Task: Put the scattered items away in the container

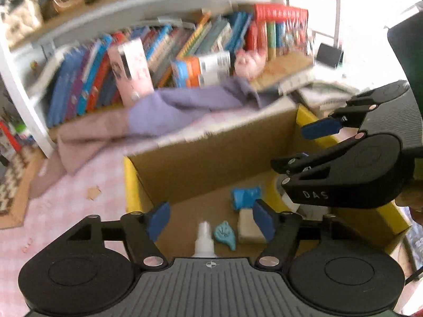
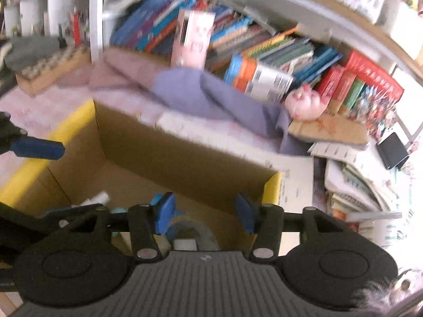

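Left wrist view looks down over the left gripper (image 1: 210, 219) into an open cardboard box (image 1: 201, 158) with yellow flaps. Its blue pads stand spread apart with nothing pinched between them. Below and between them, on the box floor, lie a white bottle (image 1: 204, 240) and a teal leaf-shaped piece (image 1: 225, 235). A pale block (image 1: 247, 228) sits partly behind the right-hand pad, and a blue lump (image 1: 244, 196) lies just beyond it. The right gripper (image 1: 298, 145) reaches in from the right side over the box, jaws apart and empty. Right wrist view shows that same gripper (image 2: 205, 215) from behind, its pads parted above the box (image 2: 185, 163) and clear of anything; beneath them small white and blue items show only as a blur. One blue finger (image 2: 37, 148) of the other tool pokes in at the left, over the yellow flap. Beyond the box's far wall, ahead of both tools, lie a purple cloth (image 1: 185, 105), a pink plush toy (image 1: 249, 62) and a shelf of books (image 1: 158, 52).
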Demonstrator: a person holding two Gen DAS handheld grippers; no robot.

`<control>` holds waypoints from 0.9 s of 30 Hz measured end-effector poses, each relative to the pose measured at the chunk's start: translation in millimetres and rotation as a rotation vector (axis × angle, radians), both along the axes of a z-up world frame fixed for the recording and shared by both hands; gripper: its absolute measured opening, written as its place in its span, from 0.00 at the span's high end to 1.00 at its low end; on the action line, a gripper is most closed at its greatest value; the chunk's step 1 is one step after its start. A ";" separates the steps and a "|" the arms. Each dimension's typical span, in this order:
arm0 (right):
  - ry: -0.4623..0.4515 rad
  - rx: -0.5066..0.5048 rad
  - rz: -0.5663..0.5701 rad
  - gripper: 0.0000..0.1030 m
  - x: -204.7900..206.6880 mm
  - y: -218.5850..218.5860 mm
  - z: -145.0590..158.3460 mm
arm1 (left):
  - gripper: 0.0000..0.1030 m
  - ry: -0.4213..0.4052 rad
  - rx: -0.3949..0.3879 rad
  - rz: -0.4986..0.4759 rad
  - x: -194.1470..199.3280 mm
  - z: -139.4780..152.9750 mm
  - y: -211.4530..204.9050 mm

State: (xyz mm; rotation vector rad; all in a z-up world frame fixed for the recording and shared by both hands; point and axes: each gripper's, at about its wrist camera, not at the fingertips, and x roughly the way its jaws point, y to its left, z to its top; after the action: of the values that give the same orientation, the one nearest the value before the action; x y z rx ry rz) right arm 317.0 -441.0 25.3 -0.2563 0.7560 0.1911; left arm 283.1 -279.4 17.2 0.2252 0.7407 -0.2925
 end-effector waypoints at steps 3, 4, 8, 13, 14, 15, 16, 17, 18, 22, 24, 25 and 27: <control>-0.046 0.043 -0.021 0.46 -14.5 -0.7 17.0 | 0.16 -0.072 -0.014 0.024 -16.1 17.9 8.1; -0.062 0.056 -0.027 0.45 -20.2 -0.4 22.1 | 0.14 -0.094 -0.016 0.032 -22.0 23.5 10.9; -0.124 0.105 -0.048 0.39 -49.7 4.6 39.6 | 0.09 -0.170 -0.024 0.078 -50.1 42.1 26.8; -0.207 0.157 -0.083 0.34 -95.7 16.7 57.3 | 0.08 -0.218 -0.092 0.144 -87.2 60.4 57.4; -0.224 0.160 -0.090 0.34 -105.1 19.9 58.9 | 0.07 -0.228 -0.102 0.158 -95.1 62.9 63.8; -0.243 0.164 -0.099 0.33 -116.1 24.1 60.4 | 0.05 -0.237 -0.109 0.171 -103.3 64.6 69.7; -0.258 0.166 -0.107 0.32 -126.0 27.9 61.0 | 0.05 -0.248 -0.112 0.184 -112.1 66.1 75.6; -0.270 0.167 -0.116 0.30 -135.9 31.9 61.0 | 0.04 -0.256 -0.113 0.199 -121.2 67.4 81.6; -0.280 0.169 -0.126 0.28 -146.0 36.2 60.5 | 0.04 -0.262 -0.115 0.211 -130.6 68.4 87.4; -0.309 0.179 -0.181 0.25 -186.4 54.3 53.9 | 0.01 -0.296 -0.121 0.238 -167.9 66.2 110.9; -0.309 0.181 -0.199 0.24 -205.7 64.0 48.8 | 0.01 -0.319 -0.114 0.251 -184.4 61.7 121.8; -0.305 0.182 -0.206 0.23 -213.7 68.9 46.6 | 0.01 -0.327 -0.106 0.254 -191.4 59.0 126.5; -0.291 0.185 -0.217 0.23 -228.3 80.0 43.3 | 0.01 -0.321 -0.083 0.257 -204.0 53.7 135.0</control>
State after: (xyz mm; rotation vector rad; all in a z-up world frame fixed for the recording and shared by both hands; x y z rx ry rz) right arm 88.6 -361.0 68.6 -0.0237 0.4692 0.0157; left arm 79.2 -144.3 70.8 0.0923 0.4318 -0.0395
